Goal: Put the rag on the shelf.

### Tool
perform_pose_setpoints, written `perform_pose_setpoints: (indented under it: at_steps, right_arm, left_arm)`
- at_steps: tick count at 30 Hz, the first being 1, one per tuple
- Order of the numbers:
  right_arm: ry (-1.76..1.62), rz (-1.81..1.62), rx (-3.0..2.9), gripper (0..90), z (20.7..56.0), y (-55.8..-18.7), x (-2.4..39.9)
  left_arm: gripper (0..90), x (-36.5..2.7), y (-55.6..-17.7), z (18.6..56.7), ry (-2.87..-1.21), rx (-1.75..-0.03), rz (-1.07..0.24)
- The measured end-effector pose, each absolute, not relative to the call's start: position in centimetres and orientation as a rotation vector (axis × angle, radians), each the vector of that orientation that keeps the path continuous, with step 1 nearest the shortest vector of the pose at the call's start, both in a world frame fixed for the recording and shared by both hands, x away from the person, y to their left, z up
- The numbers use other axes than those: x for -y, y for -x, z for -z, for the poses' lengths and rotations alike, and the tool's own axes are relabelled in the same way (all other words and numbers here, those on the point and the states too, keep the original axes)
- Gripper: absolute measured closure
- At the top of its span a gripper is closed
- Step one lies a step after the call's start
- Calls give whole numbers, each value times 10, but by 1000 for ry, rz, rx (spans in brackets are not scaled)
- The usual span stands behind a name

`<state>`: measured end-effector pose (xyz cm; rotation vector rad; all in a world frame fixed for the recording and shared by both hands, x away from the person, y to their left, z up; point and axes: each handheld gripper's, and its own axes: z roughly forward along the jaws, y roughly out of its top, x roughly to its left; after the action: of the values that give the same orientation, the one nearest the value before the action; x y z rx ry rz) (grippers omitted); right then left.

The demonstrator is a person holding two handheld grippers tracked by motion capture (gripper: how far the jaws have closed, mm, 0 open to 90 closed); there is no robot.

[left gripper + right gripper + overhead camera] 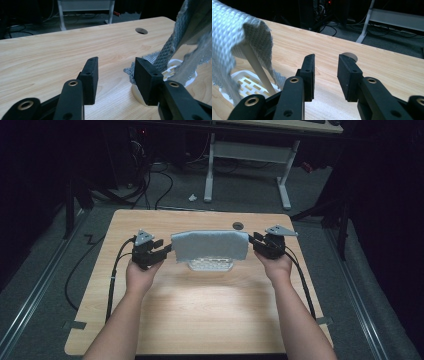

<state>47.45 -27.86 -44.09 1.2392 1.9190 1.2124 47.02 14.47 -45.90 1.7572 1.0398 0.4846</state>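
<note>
Near the desk's far edge, a grey woven cloth drapes over a white rack; left gripper and right gripper flank it, jaws released, grasping nothing.

Cloth draped over rack, mid-table.

A light wood-grain worktop with rounded corners is seen, standing on a grey floor. A round cable hole is cut near its far edge. A white slotted rack is set directly on it, behind the middle, draped with a grey woven cloth.
</note>
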Motion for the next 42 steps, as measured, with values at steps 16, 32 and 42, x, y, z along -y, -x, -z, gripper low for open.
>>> perform_pose_setpoints:
  at_steps: [16, 32, 42]
  right_arm:
    - [-1242, -1195, -1927, 681, 442, -473, 280]
    - [-1241, -1175, -1931, 677, 449, -463, 289]
    - [-1181, -1227, -1901, 627, 443, -418, 293]
  left_arm:
    - [572, -138, -488, 446, -1674, -1078, -450]
    - [554, -167, -476, 445, -1695, -1102, -505]
    - [478, -186, -418, 464, -1761, -1041, -532]
